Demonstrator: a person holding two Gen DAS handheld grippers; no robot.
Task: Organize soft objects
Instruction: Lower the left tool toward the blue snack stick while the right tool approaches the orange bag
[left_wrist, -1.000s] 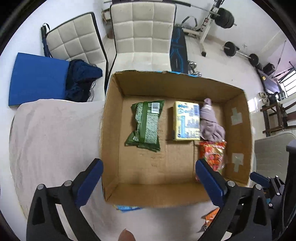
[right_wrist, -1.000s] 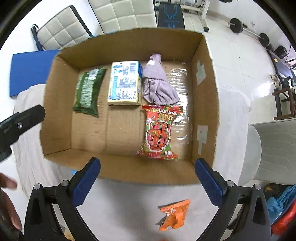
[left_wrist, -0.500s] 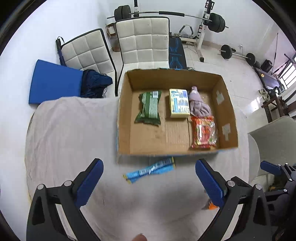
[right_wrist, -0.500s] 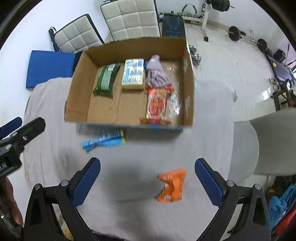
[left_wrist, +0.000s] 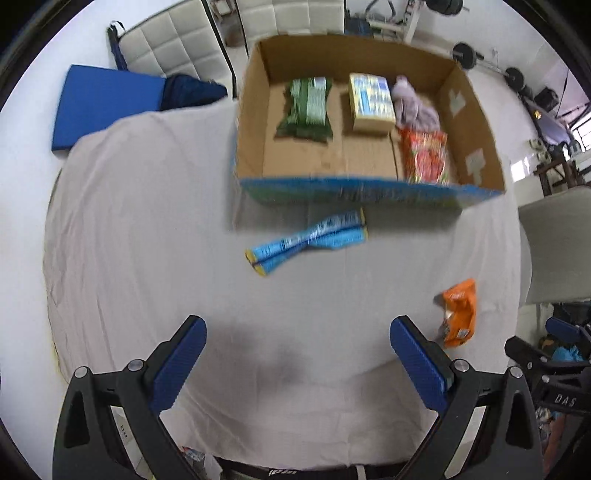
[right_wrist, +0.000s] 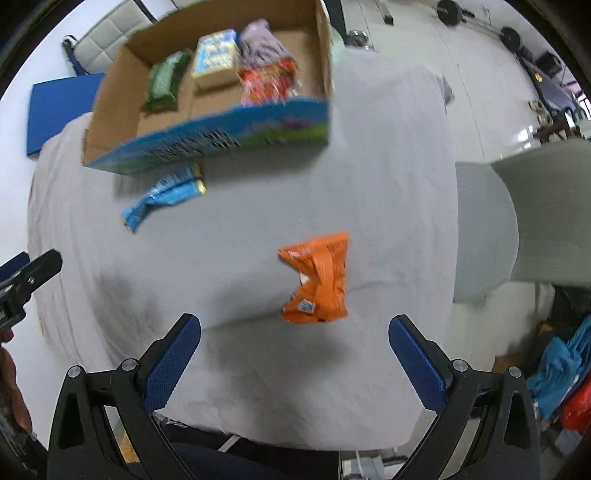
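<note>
Two views showed the scene. From the left wrist, the left gripper (left_wrist: 297, 338) hung above the cloth-covered counter (left_wrist: 147, 258), jaws spread wide and empty; a blue packet (left_wrist: 306, 242) lay just in front of the cardboard box (left_wrist: 369, 192), which held a green packet (left_wrist: 306, 109), a yellow pack (left_wrist: 370, 101), a lilac cloth (left_wrist: 413, 107) and a red packet (left_wrist: 424, 157). From the right wrist, the right gripper (right_wrist: 293, 341) was likewise released, with an orange packet (right_wrist: 317, 278) lying on the counter ahead of its jaws.

One open cardboard box (left_wrist: 251, 122) holding four soft items, one crumpled blue wrapper (left_wrist: 308, 240) and one orange packet (left_wrist: 458, 314) outside.
</note>
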